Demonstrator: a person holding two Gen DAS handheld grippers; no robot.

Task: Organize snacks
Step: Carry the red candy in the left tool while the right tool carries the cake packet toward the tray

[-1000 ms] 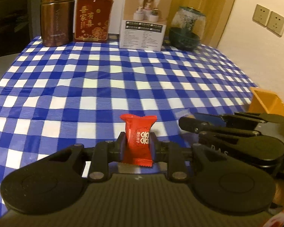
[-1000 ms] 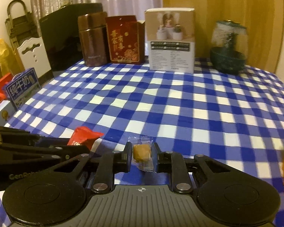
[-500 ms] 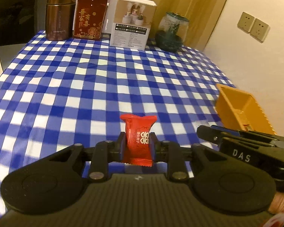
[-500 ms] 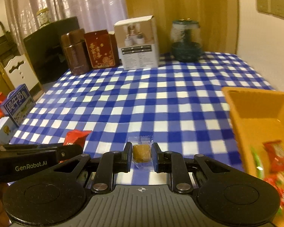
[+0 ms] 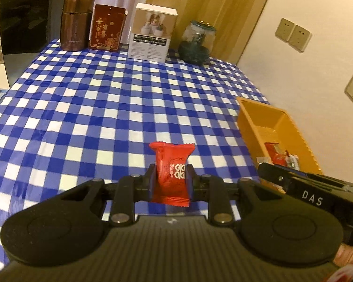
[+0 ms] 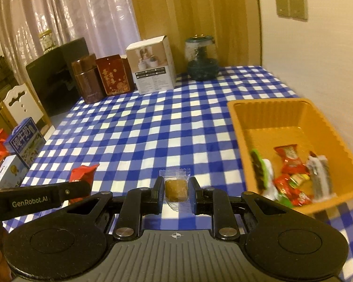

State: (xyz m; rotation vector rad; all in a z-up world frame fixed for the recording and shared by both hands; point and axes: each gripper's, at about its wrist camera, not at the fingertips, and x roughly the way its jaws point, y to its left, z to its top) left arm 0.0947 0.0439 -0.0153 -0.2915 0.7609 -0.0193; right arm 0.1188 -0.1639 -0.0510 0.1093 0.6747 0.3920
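Observation:
My left gripper (image 5: 171, 176) is shut on a red wrapped candy (image 5: 171, 169), held upright above the blue checked tablecloth (image 5: 106, 108). My right gripper (image 6: 176, 188) is shut on a clear-wrapped brown sweet (image 6: 175, 189). An orange tray (image 6: 266, 115) with several wrapped snacks (image 6: 291, 176) sits on the table, just right of the right gripper. In the left wrist view the same orange tray (image 5: 251, 122) lies to the right, partly behind the right gripper's black body (image 5: 313, 190). The left gripper's arm (image 6: 35, 199) and its red candy (image 6: 82, 175) show at the left of the right wrist view.
Along the table's far edge stand a brown canister (image 5: 75, 23), a red tin (image 5: 107, 30), a white box (image 5: 153, 37) and a glass jar (image 5: 197, 43). A wall with sockets (image 5: 293, 34) bounds the right side. Milk cartons (image 6: 23, 143) sit below the left table edge.
Both grippers have moved right and risen, each keeping its sweet. The orange tray has come fully into the right wrist view and closer in the left one.

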